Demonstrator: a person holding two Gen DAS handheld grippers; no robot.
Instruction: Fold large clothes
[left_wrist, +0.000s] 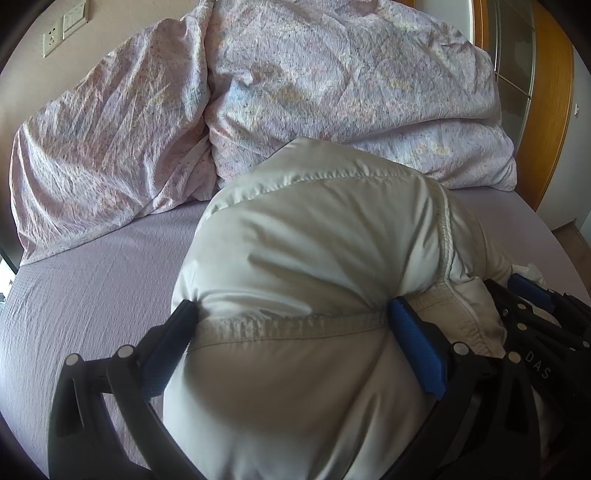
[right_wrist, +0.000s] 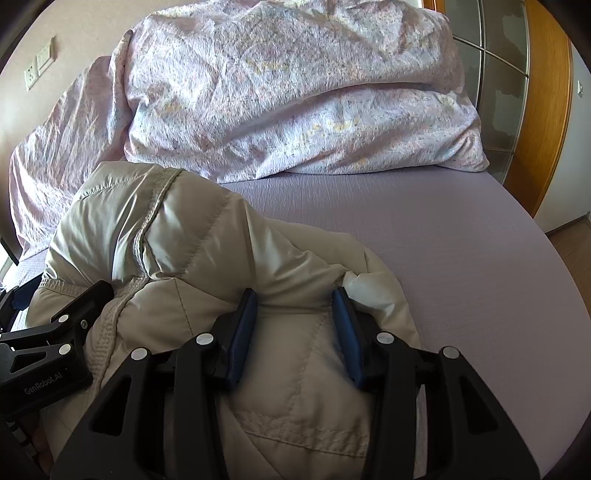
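Left wrist view: a puffy beige jacket (left_wrist: 314, 258) is seen bunched on the lavender bed sheet (left_wrist: 92, 266), with a thick fold of its padded fabric wedged between the blue pads of the left gripper (left_wrist: 291, 317). Both pads are pressed into the fabric, so the jaws are held fairly wide apart yet clamped on the jacket. A stitched seam is seen running across the fold from one pad to the other. Behind the jacket, a crumpled floral duvet (left_wrist: 332, 92) is piled against the wall, where a socket and switch plate (left_wrist: 64, 27) are mounted. At the right edge, part of the right gripper's black frame is visible just beside the jacket.

Right wrist view: the right gripper (right_wrist: 295, 295) is shown partly closed, its two blue pads pinched on a narrower bunch of the same jacket (right_wrist: 177, 240) — quilted stitching is visible between them. The left gripper's frame is seen at the lower left, touching the jacket. The sheet (right_wrist: 443, 258) lies bare to the right, and a wooden-framed glass door (right_wrist: 517, 110) is seen beyond the bed.
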